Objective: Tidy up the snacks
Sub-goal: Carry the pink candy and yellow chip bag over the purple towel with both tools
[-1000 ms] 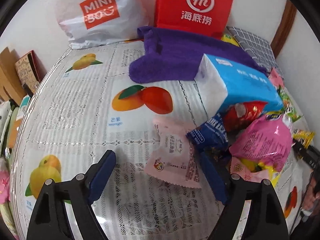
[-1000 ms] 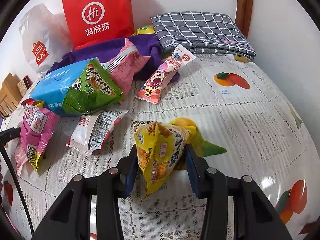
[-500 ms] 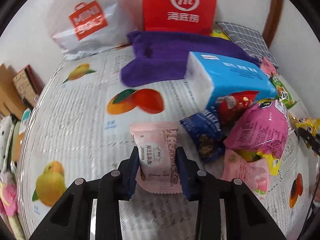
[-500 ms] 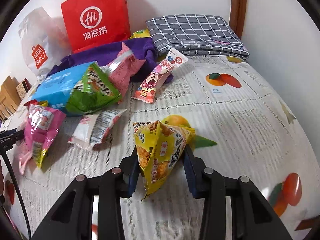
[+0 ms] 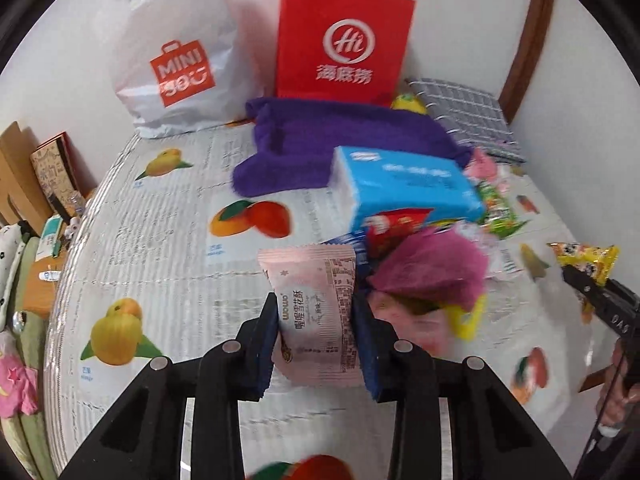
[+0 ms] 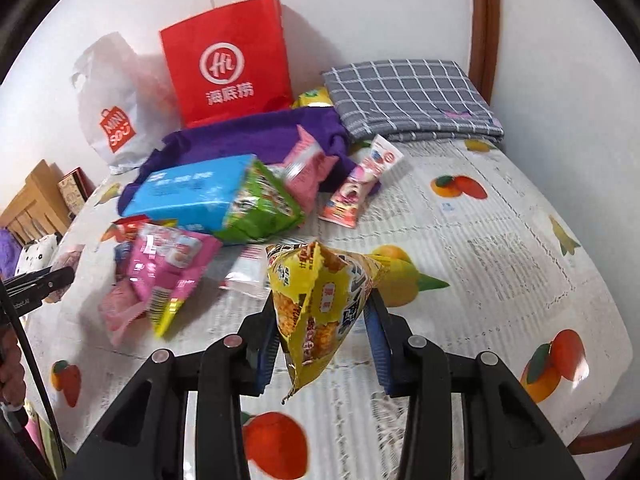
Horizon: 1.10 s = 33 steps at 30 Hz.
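In front of the blue tissue pack (image 5: 404, 184), the left gripper (image 5: 316, 320) clamps a pale pink packet (image 5: 316, 312) while the right gripper (image 6: 322, 328) clamps a yellow snack bag (image 6: 320, 300).

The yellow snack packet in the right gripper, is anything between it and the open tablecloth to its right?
Nothing visible: the yellow snack packet is pinched in the right gripper, and the tablecloth there lies bare.

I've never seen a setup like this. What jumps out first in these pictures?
Two snacks pinched in the foreground: the left gripper clamps a pale pink packet, and the right gripper clamps a yellow snack bag. Behind them a jumble of bright snack packs litters the fruit-print tablecloth. At the back, against the wall, stands a red paper bag.
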Available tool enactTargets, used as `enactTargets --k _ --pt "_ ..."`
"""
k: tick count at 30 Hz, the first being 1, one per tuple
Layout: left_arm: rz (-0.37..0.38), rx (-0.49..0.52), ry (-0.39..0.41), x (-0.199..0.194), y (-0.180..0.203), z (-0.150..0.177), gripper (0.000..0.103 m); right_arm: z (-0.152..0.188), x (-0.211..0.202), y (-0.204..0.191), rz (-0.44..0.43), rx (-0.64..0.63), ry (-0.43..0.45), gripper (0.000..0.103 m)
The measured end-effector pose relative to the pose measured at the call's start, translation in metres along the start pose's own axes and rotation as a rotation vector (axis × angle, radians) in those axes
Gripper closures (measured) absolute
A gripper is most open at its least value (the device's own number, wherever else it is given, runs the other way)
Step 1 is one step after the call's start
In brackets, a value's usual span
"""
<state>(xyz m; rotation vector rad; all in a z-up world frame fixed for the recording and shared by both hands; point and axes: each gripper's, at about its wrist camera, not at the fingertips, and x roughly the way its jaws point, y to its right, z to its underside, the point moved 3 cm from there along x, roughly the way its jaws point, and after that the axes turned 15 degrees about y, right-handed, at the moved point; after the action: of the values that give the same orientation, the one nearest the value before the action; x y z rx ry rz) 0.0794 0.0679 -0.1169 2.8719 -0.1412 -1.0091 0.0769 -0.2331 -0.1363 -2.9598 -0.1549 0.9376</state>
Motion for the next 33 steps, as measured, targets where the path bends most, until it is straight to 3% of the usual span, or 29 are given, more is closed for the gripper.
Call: enactTargets --k 13,21,33 --pt "0.063 0.036 0.039 -0.022 0.052 -0.040 0.070 -0.046 -0.026 -0.030 -0.055 -0.057 0.052 0.063" --pt "0.069 0.072 0.072 -0.017 0.065 -0.070 0.070 -0.068 -0.007 -0.034 -0.053 -0.062 0.036 0.063" --pt "0.055 0.099 0.066 0.027 0.061 -0.113 0.070 -0.116 0.048 -0.040 -0.095 -0.060 0.040 0.063"
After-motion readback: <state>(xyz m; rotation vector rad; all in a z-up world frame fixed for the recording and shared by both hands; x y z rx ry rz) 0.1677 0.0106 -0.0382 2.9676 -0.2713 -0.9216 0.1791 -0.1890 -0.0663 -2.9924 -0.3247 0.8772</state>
